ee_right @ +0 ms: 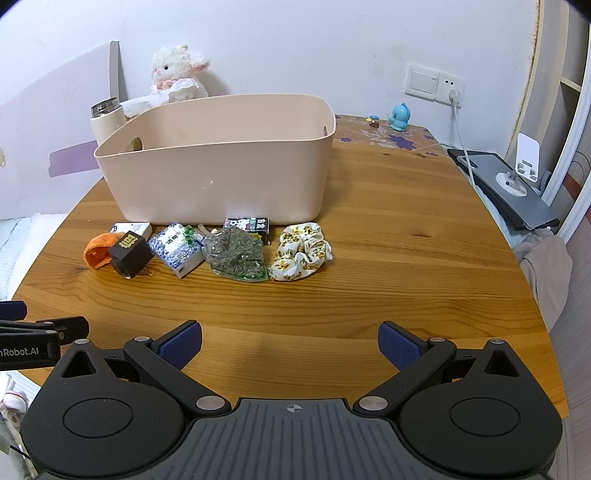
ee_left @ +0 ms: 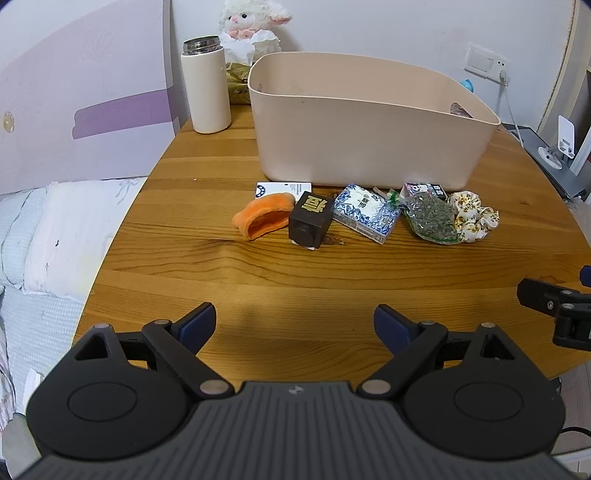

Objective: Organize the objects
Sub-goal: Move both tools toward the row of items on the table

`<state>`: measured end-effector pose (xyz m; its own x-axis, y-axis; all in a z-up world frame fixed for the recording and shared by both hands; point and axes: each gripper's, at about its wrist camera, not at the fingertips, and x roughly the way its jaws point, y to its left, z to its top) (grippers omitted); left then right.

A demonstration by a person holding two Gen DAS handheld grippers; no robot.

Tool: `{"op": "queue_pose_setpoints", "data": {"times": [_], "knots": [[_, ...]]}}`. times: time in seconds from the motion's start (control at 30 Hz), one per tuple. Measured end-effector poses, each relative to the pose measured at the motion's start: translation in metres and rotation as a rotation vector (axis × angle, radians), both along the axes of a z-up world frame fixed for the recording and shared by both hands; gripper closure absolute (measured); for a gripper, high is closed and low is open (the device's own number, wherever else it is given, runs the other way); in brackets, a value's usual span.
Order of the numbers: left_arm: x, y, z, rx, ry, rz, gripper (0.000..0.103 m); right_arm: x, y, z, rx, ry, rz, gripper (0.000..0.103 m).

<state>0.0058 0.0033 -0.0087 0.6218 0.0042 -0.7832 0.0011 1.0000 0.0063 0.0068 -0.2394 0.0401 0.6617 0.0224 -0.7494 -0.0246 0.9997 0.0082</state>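
A beige plastic bin [ee_left: 365,147] [ee_right: 221,177] stands on the wooden table [ee_left: 295,273] [ee_right: 388,258]. In front of it lie an orange cloth pouch [ee_left: 262,218] [ee_right: 96,251], a dark cube box [ee_left: 311,219] [ee_right: 130,253], a blue-white patterned box [ee_left: 365,212] [ee_right: 177,249], a bag of dried herbs [ee_left: 432,218] [ee_right: 236,254], a small black printed box [ee_left: 424,190] [ee_right: 249,225], a white card box [ee_left: 282,188] [ee_right: 135,228] and a floral scrunchie [ee_left: 472,216] [ee_right: 301,251]. My left gripper [ee_left: 294,325] is open and empty near the front edge. My right gripper [ee_right: 290,345] is open and empty too.
A white thermos [ee_left: 205,85] [ee_right: 107,122] and a plush lamb [ee_left: 251,29] [ee_right: 177,74] stand behind the bin. A blue toy [ee_right: 400,117], a wall socket with cable [ee_right: 452,88] and a grey laptop [ee_right: 509,188] are at the right. A bed [ee_left: 55,236] lies left.
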Motion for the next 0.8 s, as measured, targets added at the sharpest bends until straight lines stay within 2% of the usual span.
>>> {"op": "queue_pose_setpoints", "data": {"times": [0.67, 0.8], "knots": [[0.024, 0.025, -0.006, -0.032, 0.007, 0.055, 0.01, 0.025, -0.006, -0.008, -0.024, 0.0, -0.028, 0.0], [0.034, 0.033, -0.011, -0.071, 0.011, 0.055, 0.01, 0.038, -0.013, -0.016, -0.024, 0.01, -0.047, 0.0]]}}
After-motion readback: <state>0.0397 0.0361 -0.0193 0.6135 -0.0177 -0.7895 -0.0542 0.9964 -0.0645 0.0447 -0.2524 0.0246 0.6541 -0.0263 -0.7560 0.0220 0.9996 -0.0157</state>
